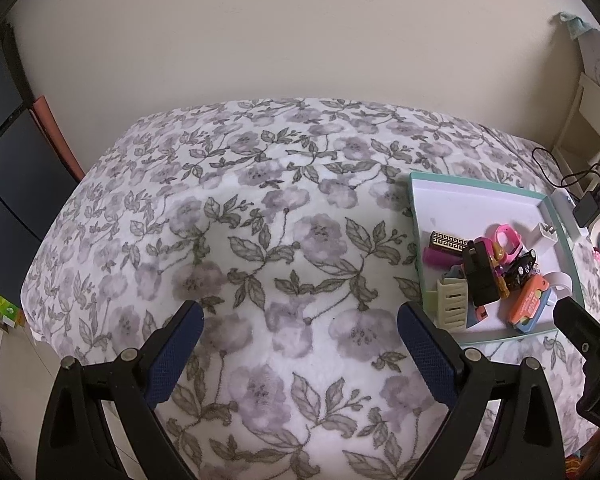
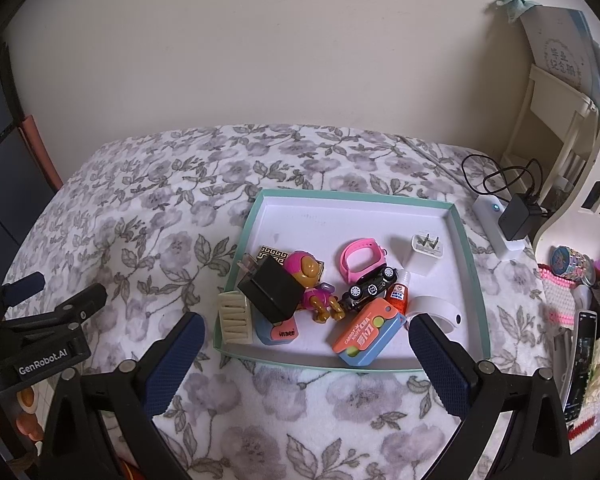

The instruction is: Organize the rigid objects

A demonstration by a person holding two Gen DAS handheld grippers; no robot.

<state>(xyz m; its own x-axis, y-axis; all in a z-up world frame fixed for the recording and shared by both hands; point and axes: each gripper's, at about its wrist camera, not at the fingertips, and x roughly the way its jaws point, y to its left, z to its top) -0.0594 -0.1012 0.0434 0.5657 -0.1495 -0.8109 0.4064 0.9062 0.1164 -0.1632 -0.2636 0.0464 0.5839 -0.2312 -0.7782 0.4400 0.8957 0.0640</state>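
The right gripper [image 2: 306,344], fingers spread and empty, hovers at the near rim of the teal-rimmed tray [image 2: 475,280] in mid-frame, its piled toys ahead between the fingertips. The left gripper [image 1: 300,330], also spread, frames bare floral blanket [image 1: 260,208]; the tray lies right of it.

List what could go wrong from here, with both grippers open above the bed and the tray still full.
1. The black adapter leans on the cream comb and blue eraser; pulling one may topple the others.
2. The tray rests on a soft floral blanket, so pressing down could tilt it.
3. The toy car may roll if nudged.
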